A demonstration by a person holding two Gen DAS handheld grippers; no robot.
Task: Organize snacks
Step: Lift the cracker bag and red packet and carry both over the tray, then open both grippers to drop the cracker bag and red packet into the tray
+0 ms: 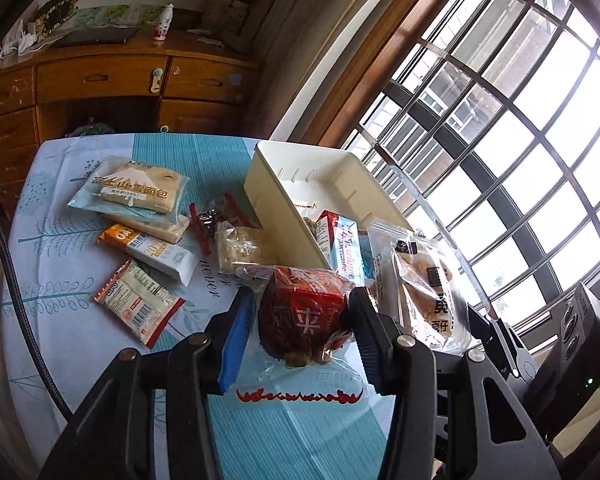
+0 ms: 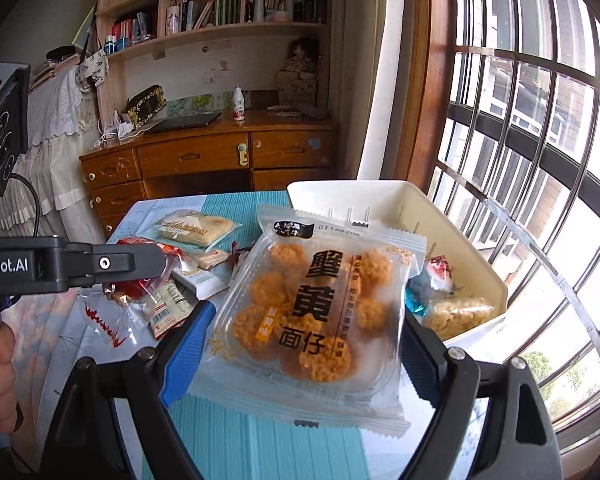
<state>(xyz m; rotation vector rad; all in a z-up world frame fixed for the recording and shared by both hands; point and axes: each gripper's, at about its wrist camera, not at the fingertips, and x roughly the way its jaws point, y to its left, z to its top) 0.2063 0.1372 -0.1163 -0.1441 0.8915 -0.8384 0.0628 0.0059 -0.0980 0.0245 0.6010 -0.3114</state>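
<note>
Over a blue-patterned tablecloth [image 1: 60, 320], beside a smooth cream plastic bin [image 2: 460, 240] already holding a few packets. Right gripper [image 2: 300, 344] clamped on a glossy clear cracker pack [image 2: 320, 312] — round orange biscuits, bold "蟹黄面仔". Left gripper [image 1: 300, 320] clamped on a crinkly red snack bag [image 1: 304, 312] — "来" legible.

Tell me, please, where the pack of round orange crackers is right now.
The cracker pack fills the middle of the right wrist view, held between the right gripper fingers, just in front of the white bin.
</note>
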